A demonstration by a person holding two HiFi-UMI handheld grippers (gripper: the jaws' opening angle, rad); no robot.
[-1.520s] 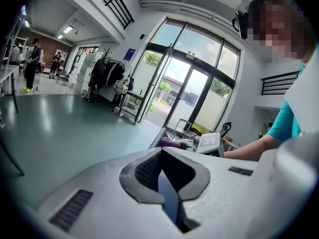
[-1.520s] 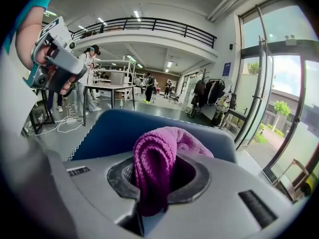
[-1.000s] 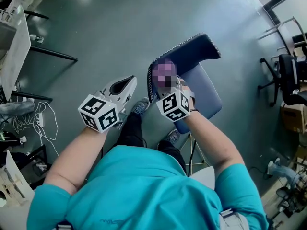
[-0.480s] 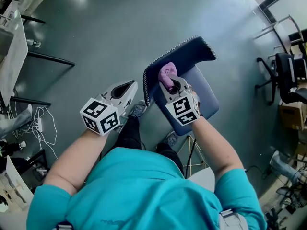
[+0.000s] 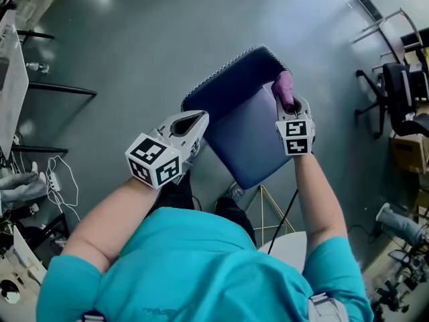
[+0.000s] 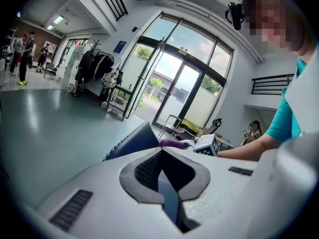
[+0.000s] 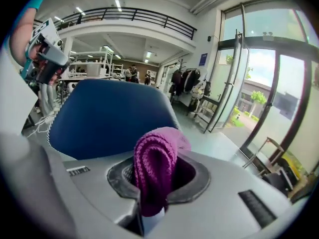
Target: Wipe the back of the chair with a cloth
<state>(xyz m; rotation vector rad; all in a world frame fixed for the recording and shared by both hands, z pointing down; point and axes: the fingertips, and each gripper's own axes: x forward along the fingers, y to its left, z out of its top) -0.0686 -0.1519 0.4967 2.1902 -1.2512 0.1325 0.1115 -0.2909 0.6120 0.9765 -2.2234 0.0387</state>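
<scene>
A blue chair (image 5: pixel 244 129) stands on the grey floor in front of me, its backrest (image 5: pixel 228 82) at the far side. My right gripper (image 5: pixel 285 98) is shut on a folded purple cloth (image 5: pixel 283 87), held at the right end of the backrest. In the right gripper view the purple cloth (image 7: pixel 154 171) sticks up between the jaws with the blue backrest (image 7: pixel 107 116) just behind it. My left gripper (image 5: pixel 193 123) hangs at the chair's left side, shut and holding nothing. The left gripper view shows the backrest's edge (image 6: pixel 132 142) and the cloth (image 6: pixel 172 143) beyond.
Black office chairs (image 5: pixel 395 99) stand at the right edge. A white desk with cables (image 5: pixel 17 79) sits at the left. The chair's metal legs (image 5: pixel 265 206) show under the seat, near my shoes (image 5: pixel 234 192). Glass doors (image 7: pixel 269 88) lie beyond the chair.
My right gripper has swept the purple cloth from the backrest's left end across to its right end. The left gripper edged closer to the chair's left side.
</scene>
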